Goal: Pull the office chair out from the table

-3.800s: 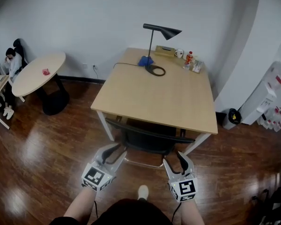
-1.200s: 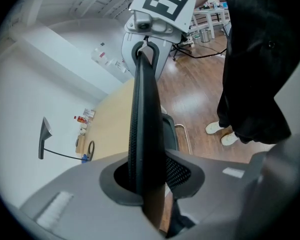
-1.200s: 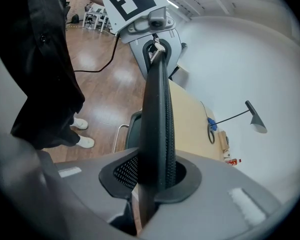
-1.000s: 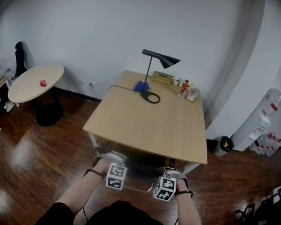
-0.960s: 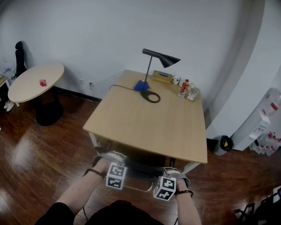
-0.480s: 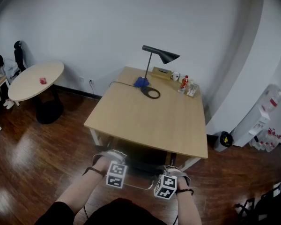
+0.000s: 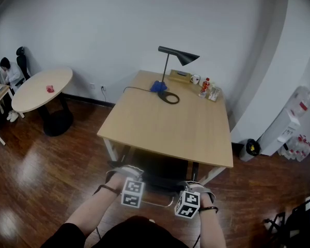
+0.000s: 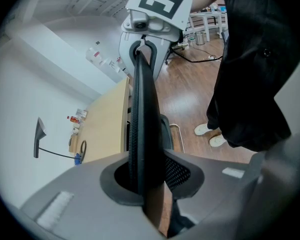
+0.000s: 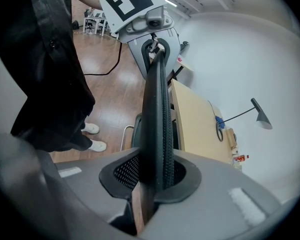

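The black office chair (image 7: pixel 159 175) sits tucked under the near edge of the light wooden table (image 7: pixel 165 123). Both grippers hold the top rim of its mesh back. My left gripper (image 7: pixel 125 177) is shut on the rim's left end and my right gripper (image 7: pixel 195 188) is shut on its right end. In the left gripper view the chair back's rim (image 8: pixel 142 109) runs from my left gripper (image 8: pixel 145 184) straight to the right gripper (image 8: pixel 142 49). In the right gripper view the chair back's rim (image 9: pixel 157 114) leaves my right gripper (image 9: pixel 155 179) and ends in the left gripper (image 9: pixel 155 46).
A black desk lamp (image 7: pixel 178 58), a cup and small bottles (image 7: pixel 206 89) stand at the table's far end. A round table (image 7: pixel 41 89) and a seated person (image 7: pixel 8 74) are at far left. A water dispenser (image 7: pixel 289 123) and black bin (image 7: pixel 252 149) stand right.
Nearly four seconds ago both grippers hung open short of the chair back; now they grip its rim. Over the last second they drew back slightly from the table with the chair.
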